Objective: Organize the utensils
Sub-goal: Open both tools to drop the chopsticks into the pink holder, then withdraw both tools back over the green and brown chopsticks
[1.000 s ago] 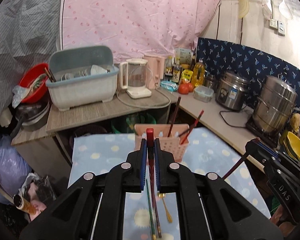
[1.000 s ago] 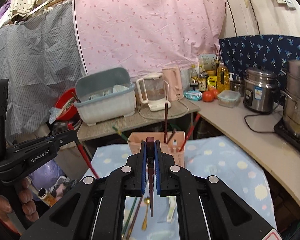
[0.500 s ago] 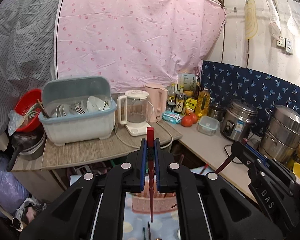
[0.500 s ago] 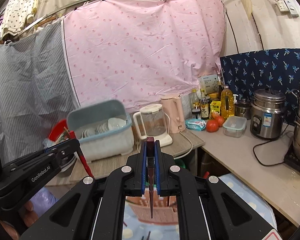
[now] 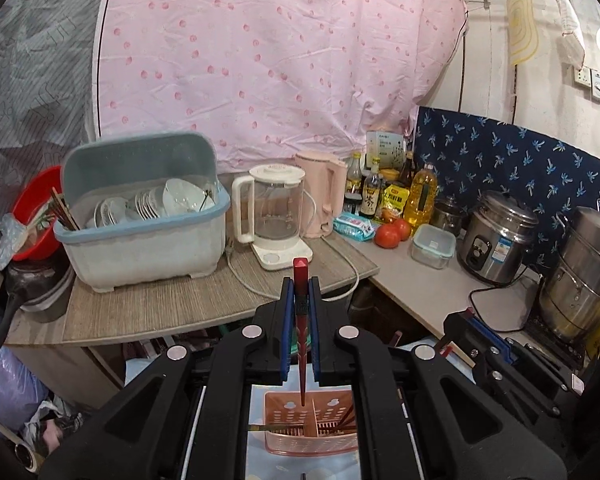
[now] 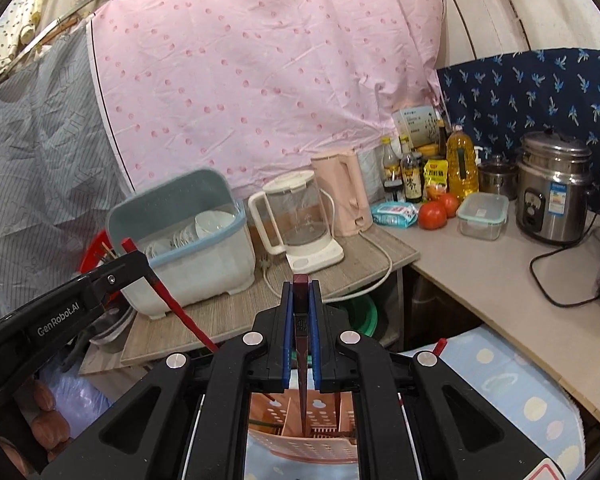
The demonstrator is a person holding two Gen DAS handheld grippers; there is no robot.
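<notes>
A cramped kitchen corner hung with a pink dotted curtain [image 5: 260,52]; a far desk [image 5: 172,304] carries a dish bin [image 5: 140,240], a glass kettle [image 5: 274,216], bottles and cookers. Below, on a blue patterned cloth [image 6: 512,384], stands the pink utensil caddy [image 5: 312,428], its divided compartments already holding several chopsticks. The left tongs [image 5: 301,320] are clamped narrowly on a red chopstick [image 5: 301,344], held near its thick end so the tip hangs point-down over the caddy's left compartment. The right tongs [image 6: 301,320] likewise pinch a dark red chopstick [image 6: 302,360], its tip low above the caddy's middle. Gripping each stick upright presumably lets it drop straight into a slot without catching the perforated walls.
</notes>
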